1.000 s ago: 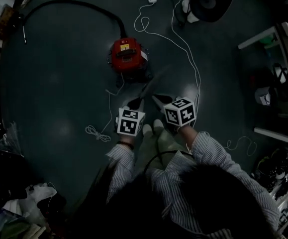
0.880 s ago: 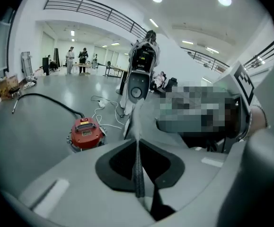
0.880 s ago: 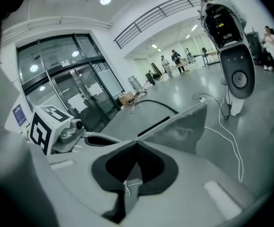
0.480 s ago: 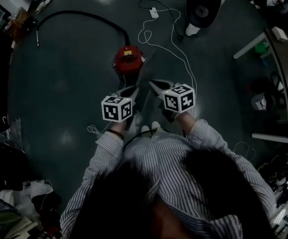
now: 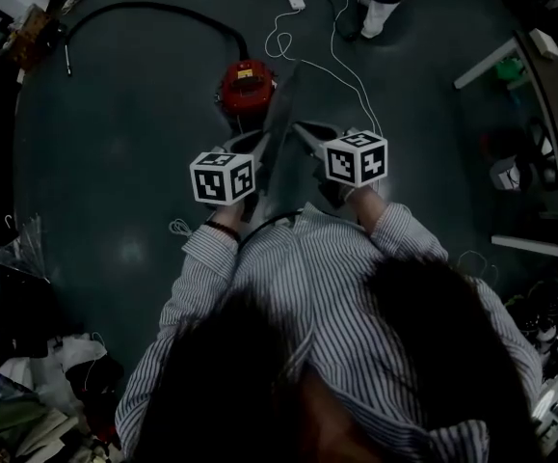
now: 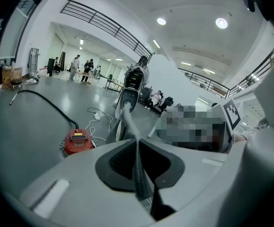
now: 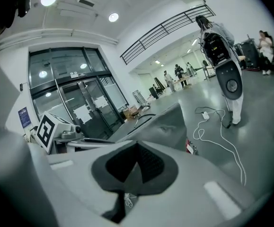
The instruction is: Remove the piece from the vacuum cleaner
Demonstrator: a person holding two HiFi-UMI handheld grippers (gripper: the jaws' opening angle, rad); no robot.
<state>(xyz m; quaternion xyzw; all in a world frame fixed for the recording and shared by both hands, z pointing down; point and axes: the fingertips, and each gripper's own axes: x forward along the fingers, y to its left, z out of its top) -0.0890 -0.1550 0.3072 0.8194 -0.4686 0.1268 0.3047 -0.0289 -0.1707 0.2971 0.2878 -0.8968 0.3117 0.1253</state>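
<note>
We are at the approach step. The red vacuum cleaner [image 5: 247, 85] sits on the floor, its black hose [image 5: 153, 8] joined at its far side. The left claw [image 6: 126, 111] and right claw [image 7: 170, 119] hover on its near side, both pressed shut and empty. Next we must open one and reach down.

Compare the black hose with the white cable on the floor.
The black hose is thick and dark; the white cable is thin and pale. The hose sweeps in one broad arc from the red vacuum cleaner; the cable lies in loose loops. Both lie on the floor.
</note>
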